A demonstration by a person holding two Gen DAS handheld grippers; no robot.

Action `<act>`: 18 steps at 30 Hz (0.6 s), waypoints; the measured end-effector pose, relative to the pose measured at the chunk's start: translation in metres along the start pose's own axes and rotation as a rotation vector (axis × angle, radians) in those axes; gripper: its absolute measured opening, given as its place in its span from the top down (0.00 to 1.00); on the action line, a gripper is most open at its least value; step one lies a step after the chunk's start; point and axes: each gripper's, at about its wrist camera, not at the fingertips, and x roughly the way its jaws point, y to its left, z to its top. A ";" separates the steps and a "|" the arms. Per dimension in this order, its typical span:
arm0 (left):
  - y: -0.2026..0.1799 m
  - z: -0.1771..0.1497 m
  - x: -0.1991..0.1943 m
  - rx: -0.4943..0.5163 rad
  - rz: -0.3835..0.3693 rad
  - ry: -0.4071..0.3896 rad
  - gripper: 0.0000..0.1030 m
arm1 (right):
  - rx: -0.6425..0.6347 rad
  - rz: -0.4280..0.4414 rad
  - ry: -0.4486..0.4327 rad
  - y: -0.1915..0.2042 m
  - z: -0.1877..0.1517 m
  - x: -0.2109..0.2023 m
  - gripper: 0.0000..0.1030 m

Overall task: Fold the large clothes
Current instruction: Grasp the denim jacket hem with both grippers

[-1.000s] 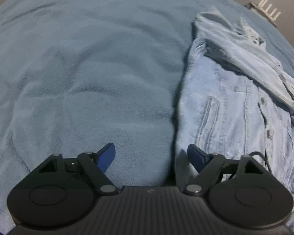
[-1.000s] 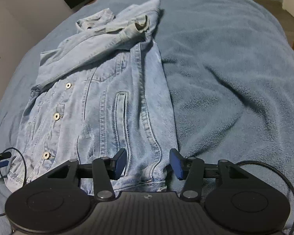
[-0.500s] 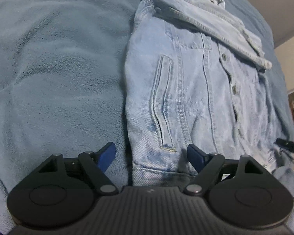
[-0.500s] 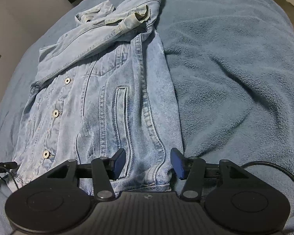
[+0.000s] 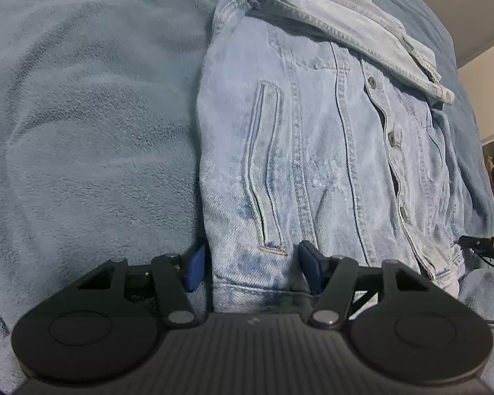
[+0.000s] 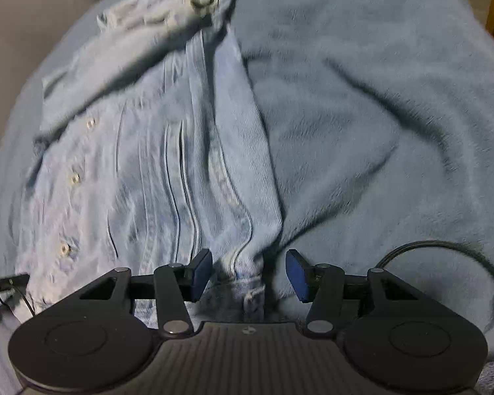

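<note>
The gripper (image 6: 249, 271) points down at the near hem of a denim jacket (image 6: 154, 164) spread on a blue blanket (image 6: 362, 115). The jaws stand apart; the hem corner rises bunched between the two blue pads (image 6: 201, 273), and contact with either pad cannot be confirmed. The jacket lies front up, buttons toward its left side, with a sleeve folded across its far end. A black cable (image 6: 444, 247) curves over the blanket at the right. The picture is motion-blurred.

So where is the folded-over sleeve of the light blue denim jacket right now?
It lies diagonally across the jacket's chest just below the collar: in the left wrist view, the sleeve runs toward the upper right, above the button placket.
</note>
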 end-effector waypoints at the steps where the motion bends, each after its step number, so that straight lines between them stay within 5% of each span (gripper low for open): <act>1: 0.001 -0.001 0.003 -0.005 -0.002 0.006 0.43 | -0.014 0.015 0.027 0.003 0.000 0.005 0.49; 4: 0.003 -0.001 0.005 -0.020 -0.017 0.013 0.48 | -0.033 0.026 0.037 0.009 -0.002 0.010 0.50; 8: 0.000 -0.003 0.000 0.000 -0.040 -0.016 0.64 | -0.027 0.066 -0.042 0.012 -0.004 -0.002 0.79; 15: 0.005 -0.005 -0.022 -0.041 -0.139 -0.119 0.79 | -0.030 0.200 -0.202 0.012 -0.003 -0.030 0.81; 18: 0.000 -0.006 -0.020 -0.015 -0.100 -0.103 0.79 | -0.008 0.245 -0.229 0.006 0.000 -0.036 0.81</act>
